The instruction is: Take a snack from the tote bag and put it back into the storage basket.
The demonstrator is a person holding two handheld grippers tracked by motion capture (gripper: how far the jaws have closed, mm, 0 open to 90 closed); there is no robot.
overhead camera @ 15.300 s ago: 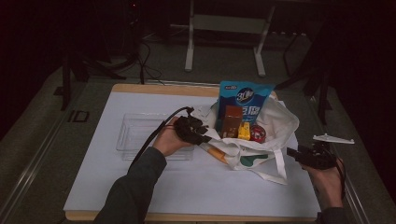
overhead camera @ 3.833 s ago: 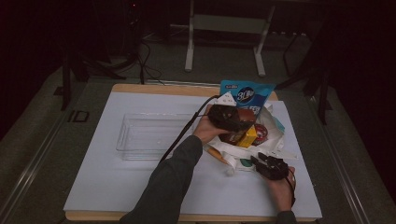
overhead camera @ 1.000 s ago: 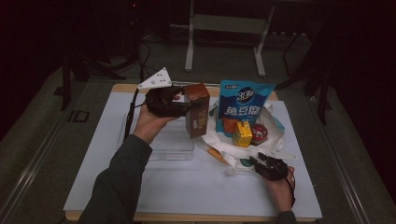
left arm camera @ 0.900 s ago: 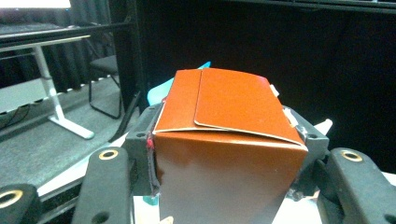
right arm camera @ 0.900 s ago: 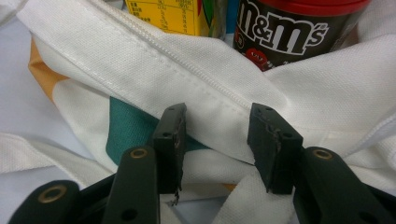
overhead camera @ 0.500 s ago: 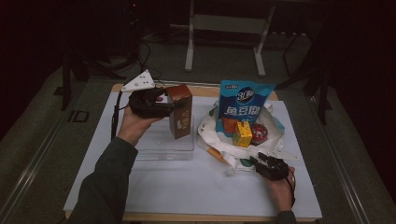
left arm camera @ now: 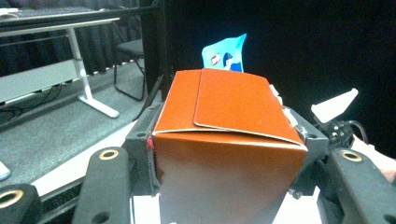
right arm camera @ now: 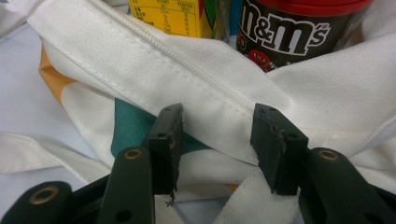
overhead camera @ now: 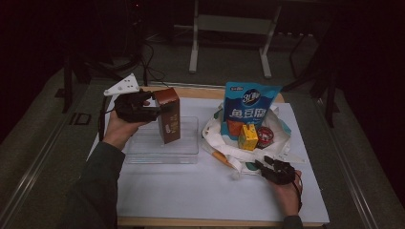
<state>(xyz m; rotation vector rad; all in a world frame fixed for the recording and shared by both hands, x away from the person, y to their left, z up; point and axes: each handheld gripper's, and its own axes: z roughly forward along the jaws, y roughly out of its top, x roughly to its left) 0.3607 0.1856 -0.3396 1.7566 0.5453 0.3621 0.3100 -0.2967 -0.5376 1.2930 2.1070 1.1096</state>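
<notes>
My left gripper (overhead camera: 156, 110) is shut on a brown carton (overhead camera: 168, 114), which it holds upright over the clear plastic tray (overhead camera: 143, 152). In the left gripper view the pads press the carton (left arm camera: 224, 163) on both sides. My right gripper (overhead camera: 263, 165) rests at the front edge of the white tote bag (overhead camera: 224, 150). Its jaws have just been opening and now stand open (right arm camera: 219, 135). The bag's fabric (right arm camera: 327, 93) lies between them unpinched. Inside the bag are a blue snack bag (overhead camera: 248, 107), a yellow juice box (overhead camera: 248, 137) and an M&M's jar (right arm camera: 289, 32).
A white mat (overhead camera: 191, 191) covers the table, with bare room in front of the tray and bag. An orange box (overhead camera: 234, 128) also stands in the bag. Beyond the far edge is dark floor and a desk frame (overhead camera: 229, 28).
My left gripper has carried the brown carton leftward and slightly down, from beside the bag to over the clear tray. The right hand has stayed at the bag's front edge.
</notes>
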